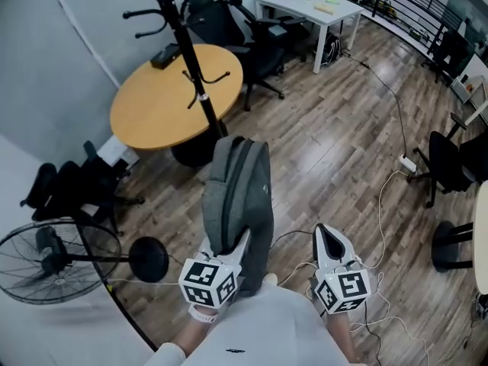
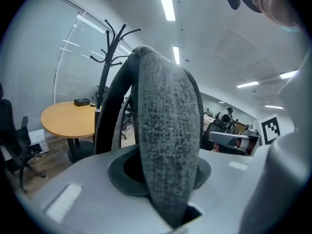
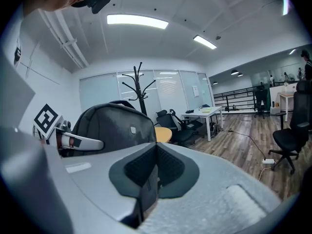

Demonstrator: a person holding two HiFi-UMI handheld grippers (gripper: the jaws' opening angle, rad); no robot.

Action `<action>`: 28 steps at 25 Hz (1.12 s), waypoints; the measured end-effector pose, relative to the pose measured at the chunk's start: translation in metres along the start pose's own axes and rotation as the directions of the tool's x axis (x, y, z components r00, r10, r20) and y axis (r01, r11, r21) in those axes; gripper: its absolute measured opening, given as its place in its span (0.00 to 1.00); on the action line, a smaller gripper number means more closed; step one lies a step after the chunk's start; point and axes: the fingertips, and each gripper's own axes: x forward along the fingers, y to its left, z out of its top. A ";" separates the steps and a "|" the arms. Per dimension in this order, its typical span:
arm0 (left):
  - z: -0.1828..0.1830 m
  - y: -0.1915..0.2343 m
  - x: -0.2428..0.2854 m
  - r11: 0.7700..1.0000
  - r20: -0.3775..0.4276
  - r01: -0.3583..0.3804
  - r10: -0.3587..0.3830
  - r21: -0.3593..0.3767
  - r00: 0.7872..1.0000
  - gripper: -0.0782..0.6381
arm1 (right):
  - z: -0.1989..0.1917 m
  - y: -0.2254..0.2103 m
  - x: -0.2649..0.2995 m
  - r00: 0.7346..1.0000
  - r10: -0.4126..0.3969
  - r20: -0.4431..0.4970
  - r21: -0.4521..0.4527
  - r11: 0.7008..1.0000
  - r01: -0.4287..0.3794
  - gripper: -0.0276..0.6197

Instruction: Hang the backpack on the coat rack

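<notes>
**Operator:** So, where does the backpack (image 1: pixel 240 193) stand?

**Inspector:** Finding one: your left gripper (image 1: pixel 232 242) holds it up in front of you, upright, with the grey shell facing away from you. In the left gripper view, the jaws are clamped on a grey fabric band (image 2: pixel 168 130) of the bag. The band rises between them and arches over the top.

**Operator:** And my other gripper?

**Inspector:** Finding two: your right gripper (image 1: pixel 326 233) sits just beside the bag, to its right, and is not touching it. Its dark pads meet and nothing lies between them.

**Operator:** The coat rack?

**Inspector:** Finding three: the coat rack (image 1: pixel 191 67) is a black pole with curved hooks. It stands ahead of the bag, against the edge of the round wooden table (image 1: pixel 152 109). The bag hangs on none of the hooks, and both gripper views show open space between bag and pole.

**Operator:** Anything nearby?

**Inspector:** A floor fan (image 1: pixel 53 261) is at your left. Black office chairs (image 1: pixel 259 44) stand past the table, and a white desk (image 1: pixel 305 6) is behind them.
</notes>
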 end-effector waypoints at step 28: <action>0.134 0.109 0.185 0.973 0.013 0.229 -0.229 -0.012 0.973 0.28 | 0.110 -0.056 0.211 0.984 -0.178 0.014 -0.063 0.982 0.179 0.04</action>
